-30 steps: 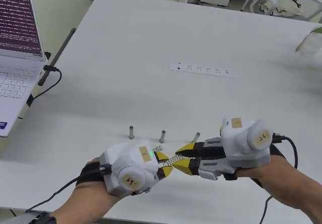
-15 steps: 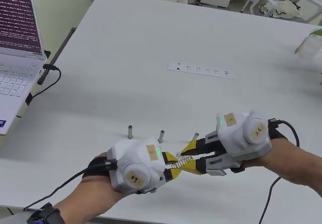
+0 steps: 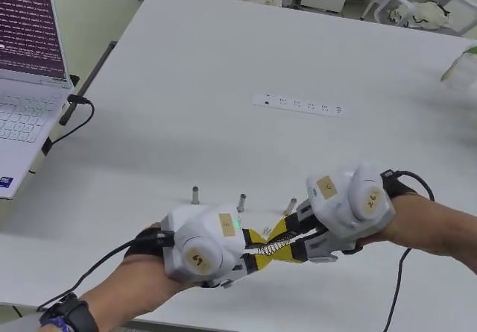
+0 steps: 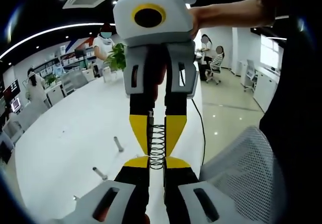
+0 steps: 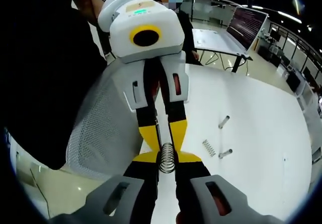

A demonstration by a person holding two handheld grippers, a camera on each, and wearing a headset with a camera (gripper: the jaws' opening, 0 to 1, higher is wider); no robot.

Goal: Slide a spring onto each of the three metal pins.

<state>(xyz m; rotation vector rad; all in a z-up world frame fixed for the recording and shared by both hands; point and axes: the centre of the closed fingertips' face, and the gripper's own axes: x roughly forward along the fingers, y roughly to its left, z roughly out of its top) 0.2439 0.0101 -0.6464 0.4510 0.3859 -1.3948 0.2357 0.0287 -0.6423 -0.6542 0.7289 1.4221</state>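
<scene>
Spring [image 4: 157, 143] is held off the desk [image 3: 223, 71], bridging l. claw [image 4: 157, 162] & r. claw [image 5: 167, 159]. The claws meet tip to tip above the near desk edge, each clamped on one end of it. 3 metal pins [image 3: 241, 202] stand upright in a row just beyond the claws, all bare. The pin nearest r. claw sits just behind it. Second spring [image 5: 209, 147] lies loose on desk betw. two pins. Power strip [image 3: 298, 105] is well beyond the pins. Laptop [image 3: 22, 63] is far out on l. claw's side. Mesh chair [image 4: 246, 168] is by the desk edge, on the person's side of the claws.
</scene>
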